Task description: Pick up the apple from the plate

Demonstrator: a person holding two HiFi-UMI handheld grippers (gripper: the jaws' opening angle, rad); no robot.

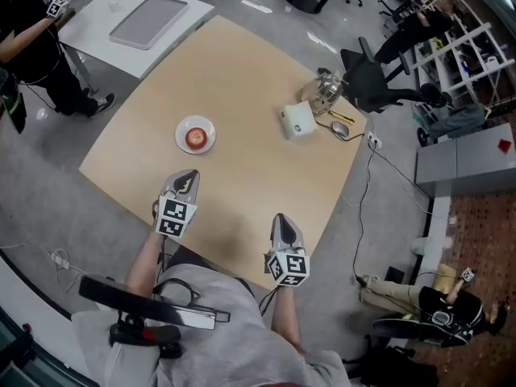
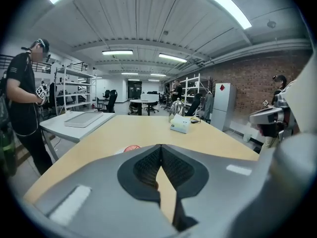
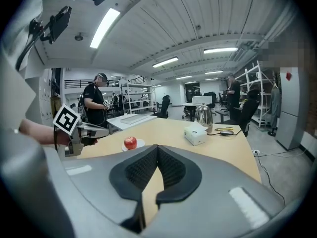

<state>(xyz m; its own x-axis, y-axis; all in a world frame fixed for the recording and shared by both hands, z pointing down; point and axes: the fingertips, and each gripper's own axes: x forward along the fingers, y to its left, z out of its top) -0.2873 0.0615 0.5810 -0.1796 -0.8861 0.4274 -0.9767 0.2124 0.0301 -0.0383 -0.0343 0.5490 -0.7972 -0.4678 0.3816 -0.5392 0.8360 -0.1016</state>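
Observation:
A red apple (image 1: 196,138) sits on a small white plate (image 1: 181,127) on the tan table (image 1: 242,71), left of centre. My left gripper (image 1: 188,175) hovers over the near edge, just short of the plate, jaws shut and empty. In the left gripper view only the apple's top (image 2: 132,148) peeks over the closed jaws. My right gripper (image 1: 281,218) is further right at the table's near edge, also shut with nothing in it. From the right gripper view the apple (image 3: 130,142) and plate (image 3: 139,144) lie ahead to the left, with the left gripper (image 3: 84,128) beside them.
A white box (image 1: 297,121), a metal kettle (image 1: 324,89) and a mouse (image 1: 340,127) stand at the table's far right. A white side table with a grey tray (image 1: 149,21) lies beyond. An office chair (image 1: 375,83) is at the right, a person (image 1: 24,31) at the left.

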